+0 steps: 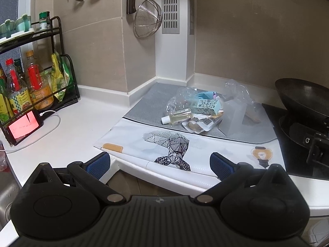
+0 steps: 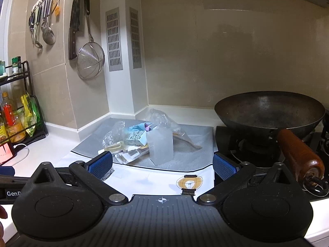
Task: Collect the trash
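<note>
Both my hand-held grippers, left [image 1: 160,163] and right [image 2: 162,165], hang spread before the trash pile [image 1: 202,111]. I judge loose plastic bags [image 2: 164,121] could slip a pinch.

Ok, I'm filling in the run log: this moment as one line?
left gripper open, empty | right gripper open, empty | trash pile untouched on mat | wok on stove

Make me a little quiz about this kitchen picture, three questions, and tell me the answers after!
1. True or false: the left gripper is holding some trash.
2. What lies nearest the small bottle? A) strainer B) patterned box C) wok
3. Fill in: the trash pile sits on a grey ____.

Key: 1 false, both the left and right gripper are open and empty. 2 B. 3 mat.
</note>
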Motion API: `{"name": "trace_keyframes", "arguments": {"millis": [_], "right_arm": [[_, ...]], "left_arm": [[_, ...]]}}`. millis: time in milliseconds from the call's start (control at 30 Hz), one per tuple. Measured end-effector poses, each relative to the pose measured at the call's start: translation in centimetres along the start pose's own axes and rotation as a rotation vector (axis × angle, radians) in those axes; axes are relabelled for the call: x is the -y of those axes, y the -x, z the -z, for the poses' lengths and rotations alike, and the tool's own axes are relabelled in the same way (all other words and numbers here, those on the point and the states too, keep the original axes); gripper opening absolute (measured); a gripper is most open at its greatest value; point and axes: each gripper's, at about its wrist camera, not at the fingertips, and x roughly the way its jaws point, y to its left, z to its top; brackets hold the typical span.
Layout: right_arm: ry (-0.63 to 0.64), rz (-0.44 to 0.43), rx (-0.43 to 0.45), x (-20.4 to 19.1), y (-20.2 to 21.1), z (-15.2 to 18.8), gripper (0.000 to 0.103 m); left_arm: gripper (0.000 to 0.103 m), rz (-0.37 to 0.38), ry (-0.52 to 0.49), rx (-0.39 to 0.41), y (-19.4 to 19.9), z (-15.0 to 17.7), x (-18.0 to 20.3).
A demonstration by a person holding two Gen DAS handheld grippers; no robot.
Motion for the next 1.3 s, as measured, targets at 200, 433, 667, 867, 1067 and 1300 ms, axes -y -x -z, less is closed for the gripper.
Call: {"name": "trace_keyframes", "arguments": {"millis": [200,433,667,867,1067,1300], "right_arm": [[-0.005,-0.002,-0.009,-0.1,0.0,0.2,0.103],[0.0,-0.003,-0.013,-0.1,-0.1,0.2,0.103],[-0.003,-0.019,-0.03,-0.1,-0.7,0.4,0.103],[0.004,-0.036,-0.045,-0.2,-1.6,0.8,0.103],[-0.014,-0.056,-0.045,0.0,-2.9,0.7,0.103],[-0.088,-0.178,0.049,0.5,-3.9,1.6,0.103]], "left_arm": [[0.103,-0.005,-0.007,0.0,0.1,0.1,0.0],[0.103,-0.003,-0.01,-0.006,-0.2,0.1,0.1],[0.103,-0.001,-0.021,-0.019,-1.0,0.1,0.6],[0.103,0.0,-0.03,-0.028,-1.7,0.2,0.6],[0.103,0.0,-0.031,-0.039,-2.9,0.0,0.5],[0.103,-0.014,-0.035,-0.06,-4.7,0.6,-0.3]]}}
